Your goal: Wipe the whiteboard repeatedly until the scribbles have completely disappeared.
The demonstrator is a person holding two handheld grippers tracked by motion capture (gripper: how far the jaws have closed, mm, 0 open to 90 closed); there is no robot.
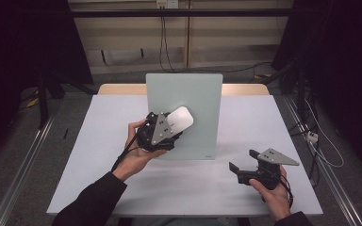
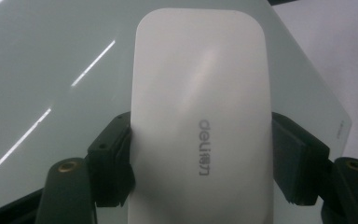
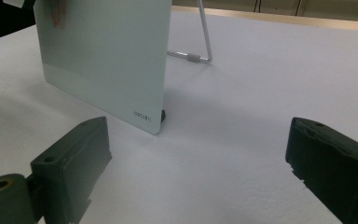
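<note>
A pale glass board [image 1: 188, 106] stands tilted on a wire stand [image 3: 204, 37] in the middle of the table. My left gripper [image 1: 169, 129] is shut on a white rounded eraser [image 1: 179, 120] and holds it against the board's lower left face. In the left gripper view both black pads press the sides of the eraser [image 2: 200, 121], which bears a grey logo, with the board [image 2: 51, 70] right behind it. My right gripper [image 1: 242, 162] rests open near the table's front right, jaws wide apart, pointing toward the board [image 3: 107, 60], nothing between them.
The white table [image 1: 245, 117] has bare room left, right and in front of the board. Its wooden back edge [image 1: 118, 88] shows behind. Cables [image 1: 162, 42] run on the floor beyond, and metal rails [image 1: 23, 165] flank both sides.
</note>
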